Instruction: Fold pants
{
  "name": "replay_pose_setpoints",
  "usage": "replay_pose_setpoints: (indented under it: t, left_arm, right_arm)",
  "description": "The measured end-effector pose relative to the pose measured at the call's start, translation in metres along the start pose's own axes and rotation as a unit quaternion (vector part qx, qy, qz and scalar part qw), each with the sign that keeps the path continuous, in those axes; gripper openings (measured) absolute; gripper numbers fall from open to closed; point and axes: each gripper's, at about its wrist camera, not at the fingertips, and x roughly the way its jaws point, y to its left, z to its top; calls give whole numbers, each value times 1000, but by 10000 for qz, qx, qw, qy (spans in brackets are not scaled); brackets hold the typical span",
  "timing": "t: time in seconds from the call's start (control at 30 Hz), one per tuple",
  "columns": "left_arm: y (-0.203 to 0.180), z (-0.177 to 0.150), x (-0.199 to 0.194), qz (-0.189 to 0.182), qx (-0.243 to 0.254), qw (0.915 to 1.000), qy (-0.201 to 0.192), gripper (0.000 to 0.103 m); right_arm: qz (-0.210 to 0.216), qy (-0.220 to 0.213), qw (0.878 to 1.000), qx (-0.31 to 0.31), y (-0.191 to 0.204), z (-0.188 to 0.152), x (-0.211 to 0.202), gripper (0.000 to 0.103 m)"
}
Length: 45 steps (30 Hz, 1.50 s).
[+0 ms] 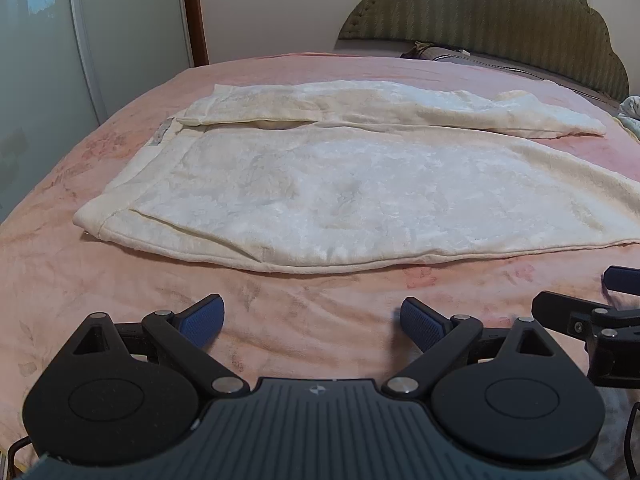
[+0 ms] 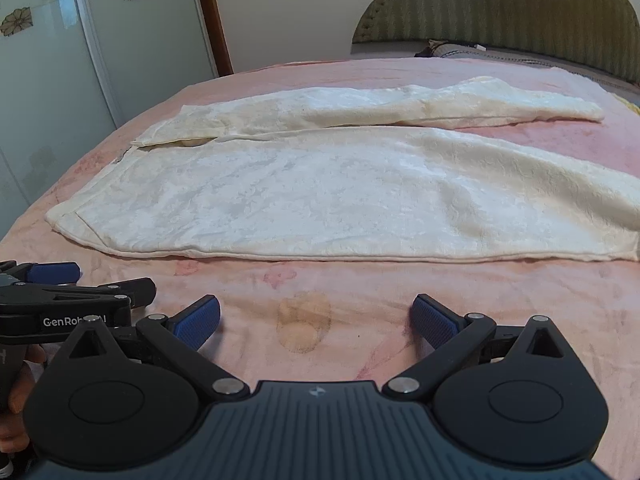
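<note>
Cream-white fleece pants [image 1: 320, 184] lie spread flat on the pink bed cover [image 1: 300, 320], waistband to the left and both legs running right; they also show in the right wrist view [image 2: 340, 192]. My left gripper [image 1: 312, 320] is open and empty, hovering over the cover just in front of the near leg's edge. My right gripper [image 2: 316, 320] is open and empty, beside the left one, also short of the pants. The right gripper's fingers [image 1: 560, 308] show at the left view's right edge; the left gripper's fingers [image 2: 56, 272] show at the right view's left edge.
A green padded headboard [image 1: 500, 20] stands at the far right with a pillow [image 1: 448, 54] below it. A frosted wardrobe door [image 2: 60, 80] and a wooden door frame [image 2: 212, 16] stand to the left. A brownish stain [image 2: 304, 324] marks the cover.
</note>
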Motion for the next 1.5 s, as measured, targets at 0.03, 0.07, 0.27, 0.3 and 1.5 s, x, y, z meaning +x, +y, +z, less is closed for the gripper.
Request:
replay_pose_setpoints:
  t: [0.03, 0.07, 0.27, 0.3, 1.5]
  left_arm:
    - [0, 0, 0, -4, -4, 10000, -8, 97]
    - [1, 0, -1, -7, -9, 10000, -18, 96]
    - [0, 1, -3, -2, -1, 10000, -13, 97]
    - [0, 1, -2, -3, -5, 10000, -7, 97]
    - [21, 73, 16, 273, -46, 9980, -565, 97]
  right_arm:
    - [-14, -12, 10000, -27, 1, 0, 0, 103]
    - [-6, -20, 10000, -45, 2, 1, -1, 103]
    - [-44, -85, 9997, -233, 6, 0, -5, 103]
    - [-75, -82, 9996, -248, 6, 0, -4, 103]
    - [388, -1470, 9778, -1441, 5, 70, -27, 103]
